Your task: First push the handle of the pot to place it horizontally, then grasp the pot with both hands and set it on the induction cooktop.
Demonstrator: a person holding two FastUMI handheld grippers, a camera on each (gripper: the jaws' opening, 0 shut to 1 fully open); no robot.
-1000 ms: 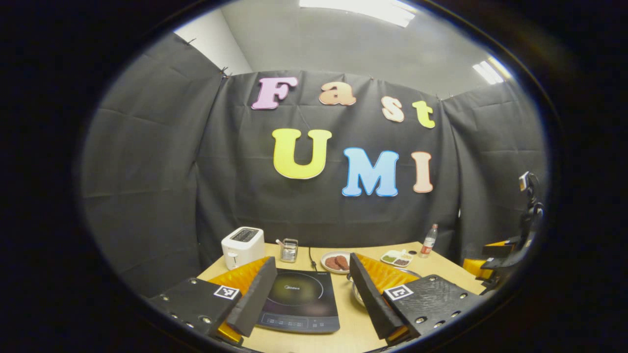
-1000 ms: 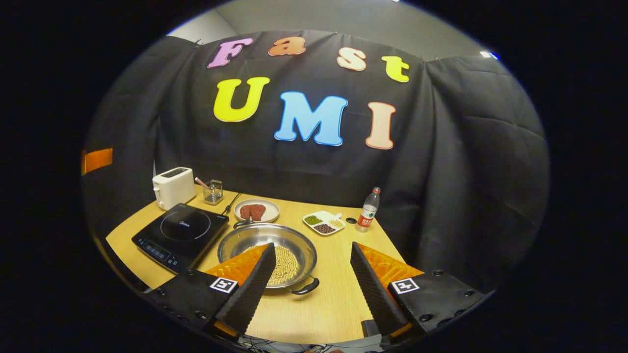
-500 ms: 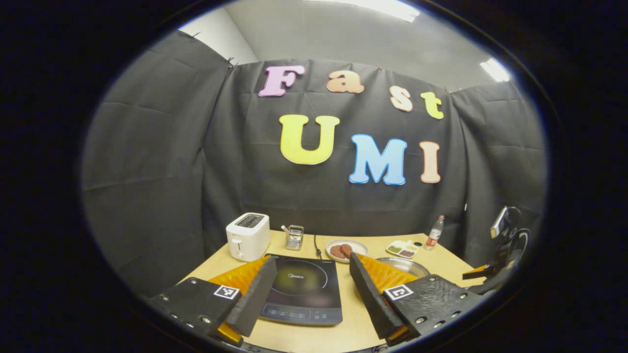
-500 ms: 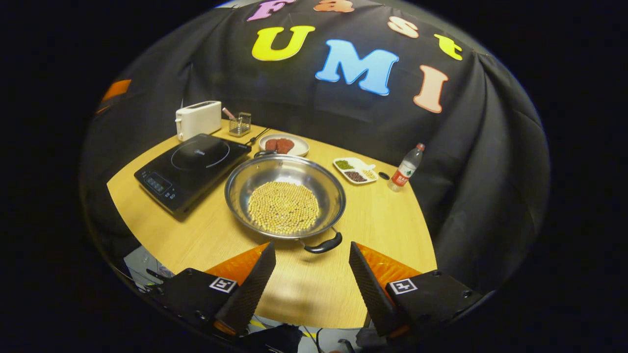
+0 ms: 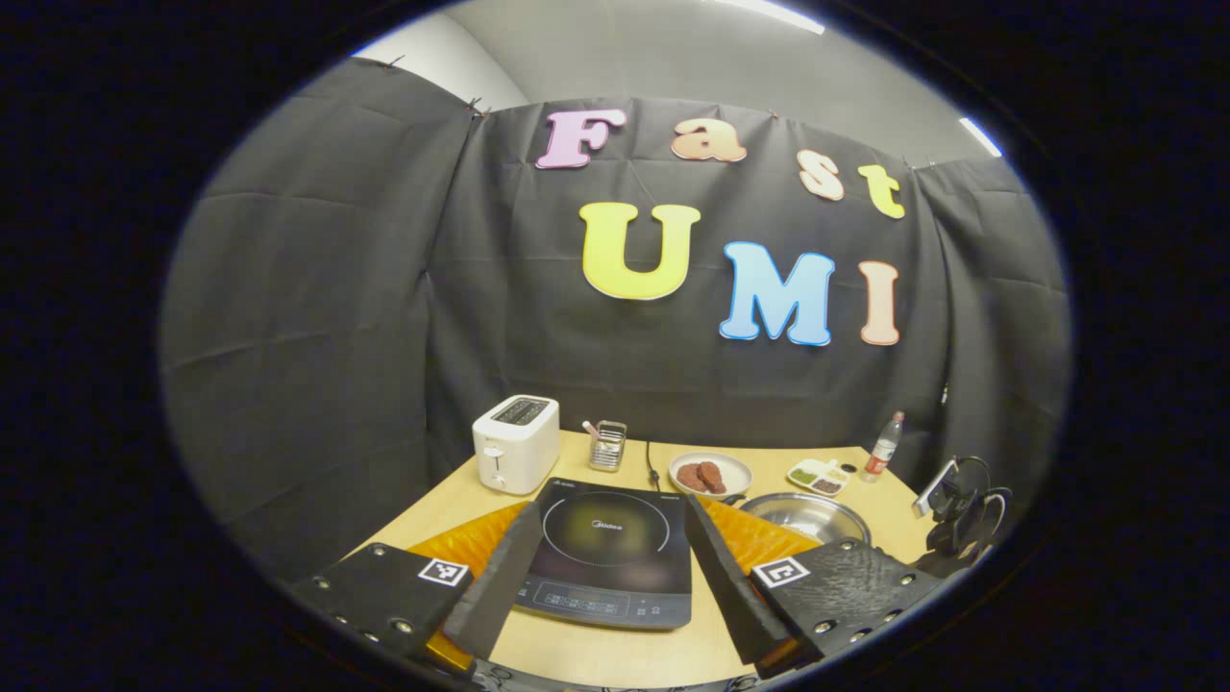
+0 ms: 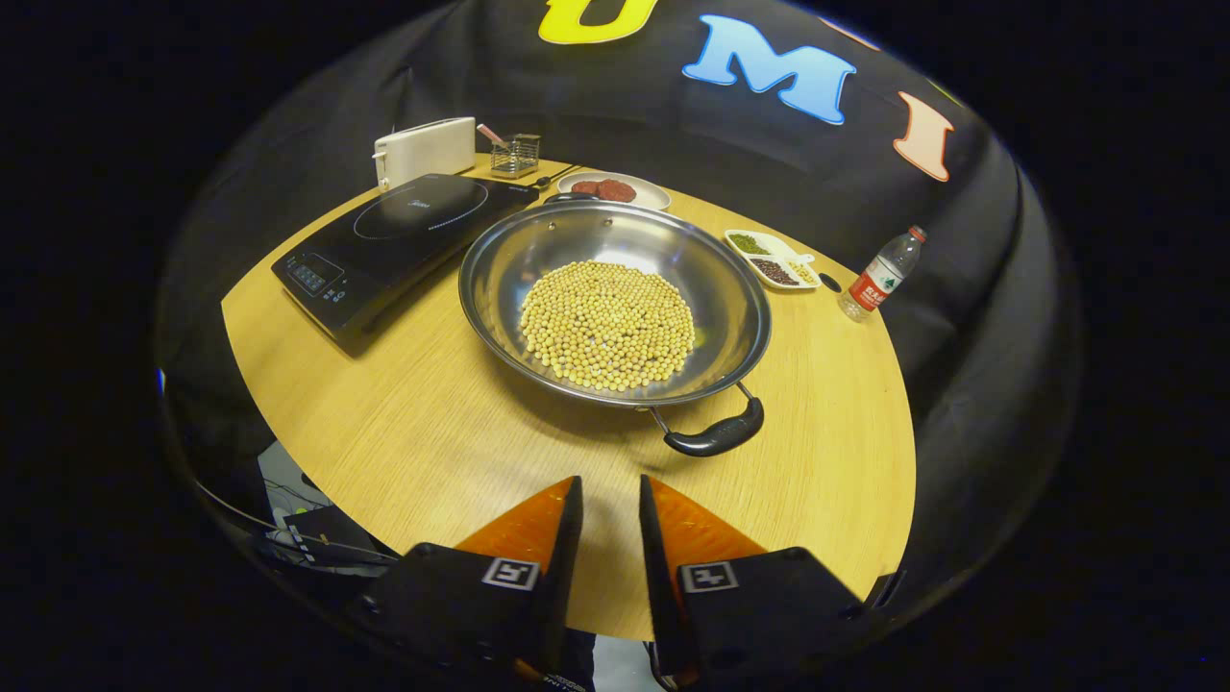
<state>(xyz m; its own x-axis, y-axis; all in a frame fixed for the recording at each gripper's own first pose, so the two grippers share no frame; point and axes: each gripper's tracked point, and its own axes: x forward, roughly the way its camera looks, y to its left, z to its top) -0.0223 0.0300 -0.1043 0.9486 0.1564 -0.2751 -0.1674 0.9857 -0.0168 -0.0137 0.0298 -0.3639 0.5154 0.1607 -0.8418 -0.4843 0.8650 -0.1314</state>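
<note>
A steel pot (image 6: pixel 615 240) holding soybeans (image 6: pixel 607 325) sits mid-table, right of the black induction cooktop (image 6: pixel 404 231). One black handle (image 6: pixel 716 437) points toward me and slightly right; the other handle (image 6: pixel 567 197) is at the far rim. My right gripper (image 6: pixel 610 485) hovers above the table's near edge, short of the near handle, its jaws drawn almost together with nothing between them. In the left gripper view my left gripper (image 5: pixel 612 509) stands open and empty before the cooktop (image 5: pixel 615 548), with the pot (image 5: pixel 807 514) off to its right. The right gripper (image 5: pixel 961 509) appears at the far right.
A round wooden table (image 6: pixel 432 432) carries a white toaster (image 6: pixel 423 149), a wire utensil holder (image 6: pixel 516 154), a plate of meat (image 6: pixel 613 189), a divided dish of beans (image 6: pixel 774 259) and a water bottle (image 6: pixel 879 274) along its far side. Cables lie under the near-left edge.
My right gripper has tilted down over the table, drawn nearer the pot and closed its jaws from wide open. The left gripper has swung so the cooktop sits between its fingers.
</note>
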